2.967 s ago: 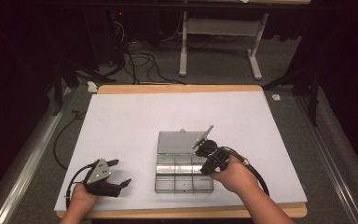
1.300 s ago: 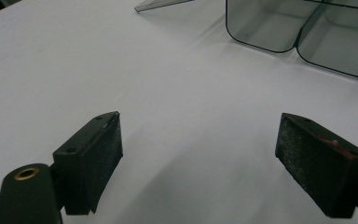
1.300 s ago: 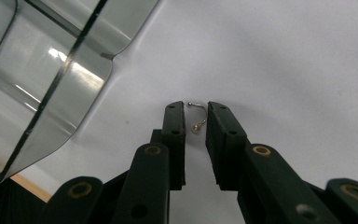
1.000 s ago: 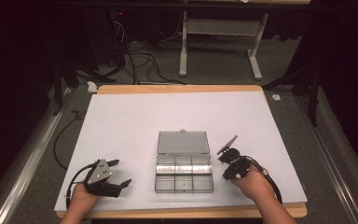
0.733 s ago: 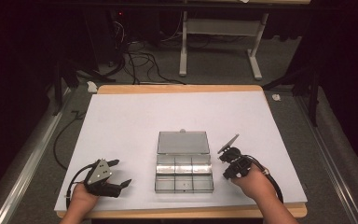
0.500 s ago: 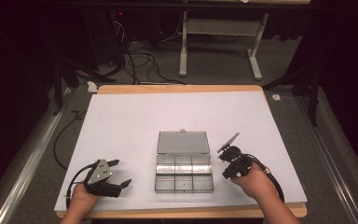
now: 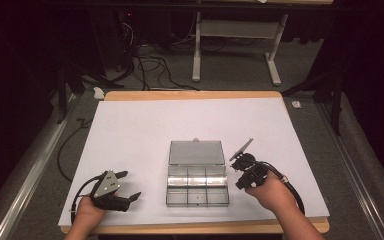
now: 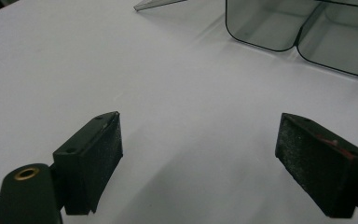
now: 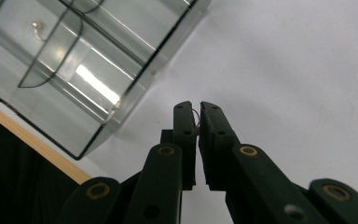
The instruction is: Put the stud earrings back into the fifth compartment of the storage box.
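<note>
A clear plastic compartment box (image 7: 197, 186) lies near the table's front, its lid (image 7: 196, 152) open flat behind it. In the right gripper view the box (image 9: 88, 70) sits at the upper left, and one compartment holds a small metal hook (image 9: 37, 28). My right gripper (image 7: 239, 183) hovers just right of the box with its tips pointing down. In its own view the right gripper (image 9: 198, 109) is shut on a thin wire hook (image 9: 196, 122). My left gripper (image 7: 131, 185) rests open on the table left of the box. Nothing lies between the left gripper (image 8: 214, 154) jaws.
A white sheet (image 7: 145, 130) covers the wooden table, whose front edge (image 9: 32, 142) runs close to the box. Cables trail from both grippers. Beyond the table are a dark floor, cords and a white stand (image 7: 235, 35).
Three seconds ago my right gripper was over the box's right side. It has since drawn back to the right of the box and has held nearly still this last second. The left gripper has stayed put.
</note>
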`<state>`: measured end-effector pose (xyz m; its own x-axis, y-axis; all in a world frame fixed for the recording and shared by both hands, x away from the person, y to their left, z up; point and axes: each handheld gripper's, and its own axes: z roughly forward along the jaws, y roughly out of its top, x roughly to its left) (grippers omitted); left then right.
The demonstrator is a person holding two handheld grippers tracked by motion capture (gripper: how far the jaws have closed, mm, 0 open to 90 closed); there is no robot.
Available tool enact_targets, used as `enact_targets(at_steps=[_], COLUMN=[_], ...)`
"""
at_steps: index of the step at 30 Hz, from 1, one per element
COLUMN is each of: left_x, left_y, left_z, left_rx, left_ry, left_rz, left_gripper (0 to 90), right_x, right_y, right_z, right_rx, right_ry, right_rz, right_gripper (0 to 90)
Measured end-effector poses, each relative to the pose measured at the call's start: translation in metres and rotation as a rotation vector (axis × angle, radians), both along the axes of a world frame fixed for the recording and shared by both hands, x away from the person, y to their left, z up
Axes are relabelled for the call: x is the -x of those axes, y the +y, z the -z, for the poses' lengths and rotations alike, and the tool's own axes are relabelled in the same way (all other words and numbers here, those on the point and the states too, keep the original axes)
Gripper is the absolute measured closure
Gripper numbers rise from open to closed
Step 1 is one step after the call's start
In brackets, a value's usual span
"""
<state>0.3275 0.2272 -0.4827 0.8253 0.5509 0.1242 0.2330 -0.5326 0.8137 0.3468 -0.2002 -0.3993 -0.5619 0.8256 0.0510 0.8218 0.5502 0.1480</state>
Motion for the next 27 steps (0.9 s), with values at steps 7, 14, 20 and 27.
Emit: enact_targets(at_steps=[7, 14, 20, 27], left_x=[0.000, 0.000, 0.000, 0.000], left_y=[0.000, 0.000, 0.000, 0.000], left_z=[0.000, 0.000, 0.000, 0.000], left_rx=[0.001, 0.002, 0.003, 0.003], left_ry=[0.000, 0.000, 0.000, -0.001], left_rz=[0.000, 0.000, 0.000, 0.000], left_gripper=[15.3, 15.3, 15.3, 15.3], right_x=[0.000, -0.002, -0.003, -0.004], right_y=[0.014, 0.032, 0.047, 0.064], right_z=[-0.010, -0.015, -0.015, -0.013], right_rx=[0.002, -0.001, -0.002, 0.000], right_ry=[-0.014, -0.022, -0.021, -0.015], right_rz=[-0.036, -0.073, -0.098, -0.128], right_gripper=[86.5, 86.4, 86.5, 86.5])
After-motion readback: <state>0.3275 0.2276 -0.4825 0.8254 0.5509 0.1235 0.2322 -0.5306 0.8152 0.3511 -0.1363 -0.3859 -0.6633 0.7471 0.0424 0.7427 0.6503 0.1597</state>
